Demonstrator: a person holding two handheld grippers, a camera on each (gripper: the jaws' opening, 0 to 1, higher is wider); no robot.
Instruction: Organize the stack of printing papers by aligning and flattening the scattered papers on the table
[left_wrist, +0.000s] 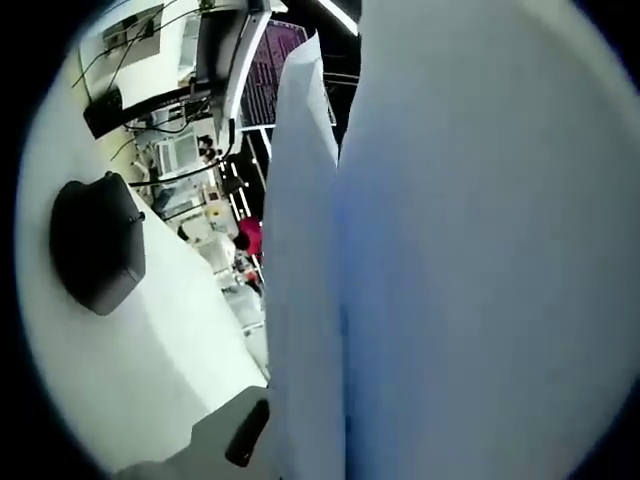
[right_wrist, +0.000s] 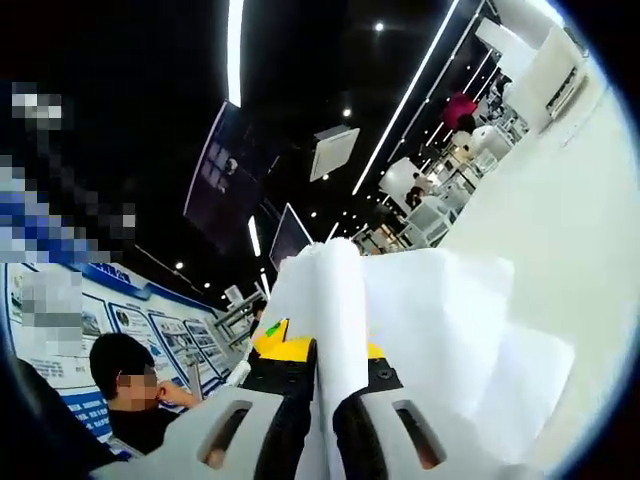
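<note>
A stack of white printing papers (left_wrist: 450, 260) stands on edge very close to the left gripper view's lens and covers its right half. My left gripper (left_wrist: 285, 440) has one grey jaw with a black pad (left_wrist: 246, 432) pressed against the papers' left face; the other jaw is hidden behind the sheets. In the right gripper view the papers (right_wrist: 430, 320) rise as a folded bundle between the jaws, lifted off the white table (right_wrist: 580, 240). My right gripper (right_wrist: 325, 420) is shut on the bundle's lower edge. A yellow and black part (right_wrist: 280, 352) sits just behind the sheets.
A black box-like device (left_wrist: 95, 245) lies on the white table (left_wrist: 130, 370) to the left of the papers. Desks, monitors and cables (left_wrist: 190, 150) crowd the far side. A seated person (right_wrist: 130, 400) is at the lower left, beside wall posters.
</note>
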